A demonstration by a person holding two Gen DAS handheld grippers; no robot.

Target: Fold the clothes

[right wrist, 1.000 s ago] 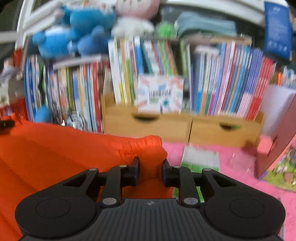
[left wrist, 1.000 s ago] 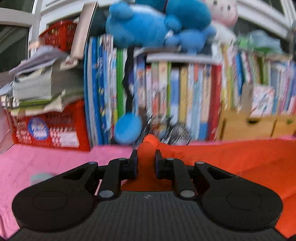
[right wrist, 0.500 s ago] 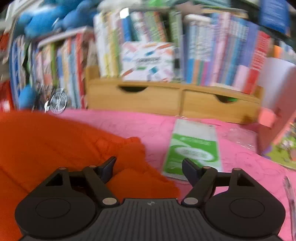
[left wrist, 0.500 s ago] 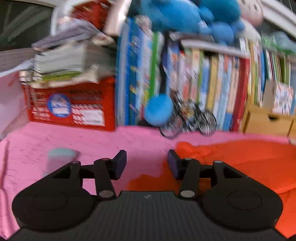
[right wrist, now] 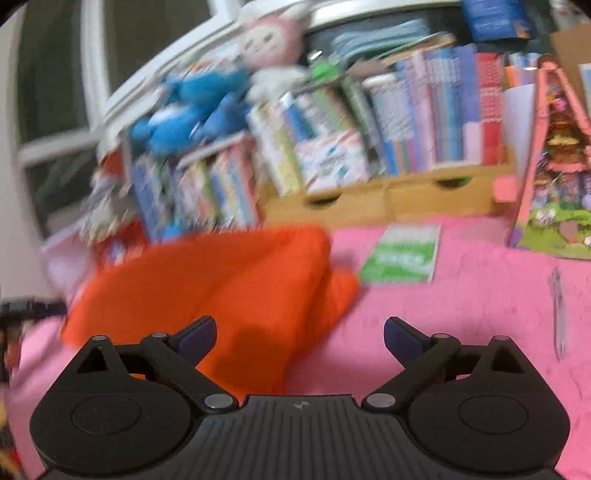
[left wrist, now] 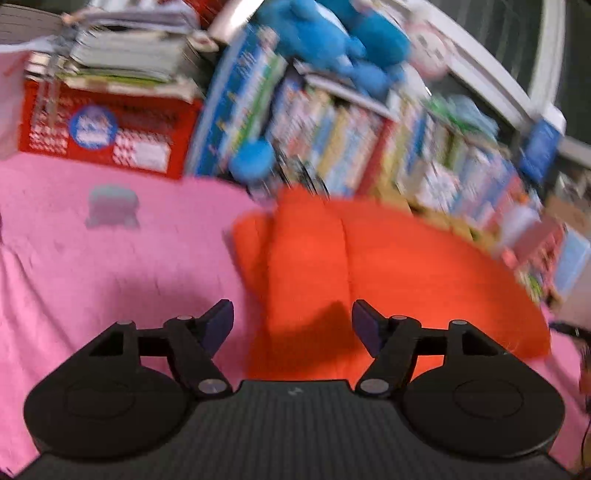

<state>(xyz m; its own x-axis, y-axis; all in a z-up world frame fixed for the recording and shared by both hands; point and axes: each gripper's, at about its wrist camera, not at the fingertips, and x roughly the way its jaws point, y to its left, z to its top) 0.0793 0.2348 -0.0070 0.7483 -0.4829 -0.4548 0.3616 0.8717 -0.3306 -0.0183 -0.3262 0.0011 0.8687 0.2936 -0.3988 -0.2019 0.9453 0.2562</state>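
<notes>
An orange garment (left wrist: pixel 369 273) lies folded over on the pink cloth-covered table (left wrist: pixel 110 266). My left gripper (left wrist: pixel 291 321) hovers at its near left part with jaws still opening; the pads press on nothing, and orange fabric lies below the gap. In the right wrist view the same orange garment (right wrist: pixel 229 280) lies to the left and centre. My right gripper (right wrist: pixel 299 336) stands over its near right edge, jaws wide and still opening, holding nothing.
Rows of books (right wrist: pixel 424 122) and wooden drawers (right wrist: pixel 388 199) line the back, with blue plush toys (left wrist: pixel 332 33) on top. A red crate (left wrist: pixel 110 129), a grey object (left wrist: pixel 110 206), a green-white packet (right wrist: pixel 402 254), a pen (right wrist: pixel 559 314) and a pink toy house (right wrist: pixel 554 166) lie around.
Both grippers let go of the orange garment, opened wide and drew back toward me. The garment now lies flat, folded over, on the pink cloth.
</notes>
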